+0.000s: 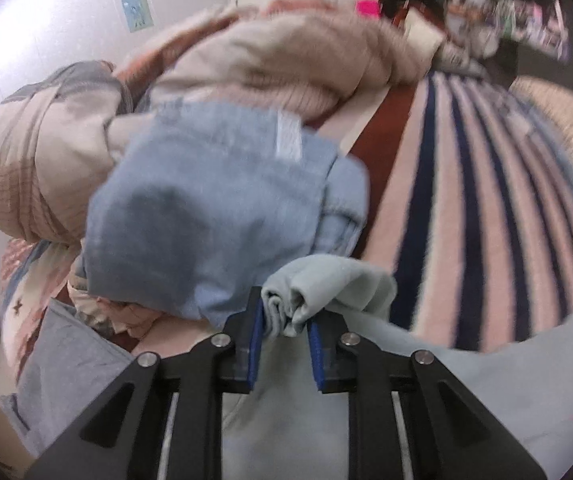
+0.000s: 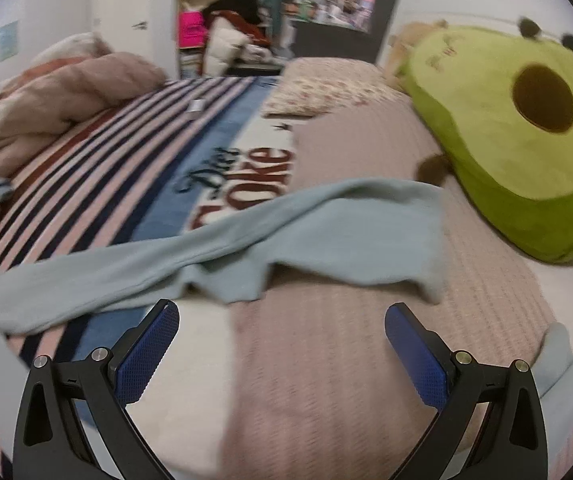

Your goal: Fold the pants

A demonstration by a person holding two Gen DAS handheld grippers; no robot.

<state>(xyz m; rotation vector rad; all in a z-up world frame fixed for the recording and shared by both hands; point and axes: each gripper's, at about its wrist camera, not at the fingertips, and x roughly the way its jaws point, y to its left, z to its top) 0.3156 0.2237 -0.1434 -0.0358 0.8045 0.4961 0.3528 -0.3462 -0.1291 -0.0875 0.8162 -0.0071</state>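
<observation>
The pale grey-blue pants point(image 2: 270, 232) lie stretched across the bed, one leg running to the left over the striped blanket point(image 2: 98, 168). In the left wrist view my left gripper point(image 1: 285, 322) is shut on a bunched end of the pants point(image 1: 318, 284), the cloth pinched between its blue pads. The rest of that fabric trails down under the gripper and to the right. My right gripper point(image 2: 282, 344) stands wide open just short of the pants' near edge, nothing between its fingers. Another bit of the same pale cloth point(image 2: 566, 364) shows at the lower right.
A folded blue denim garment point(image 1: 214, 208) and a heap of beige and pink bedding point(image 1: 270, 56) lie beyond the left gripper. A big green avocado plush point(image 2: 518, 140) fills the right of the bed, a floral pillow point(image 2: 326, 84) lies behind, and a cluttered doorway point(image 2: 226, 28) is at the far end.
</observation>
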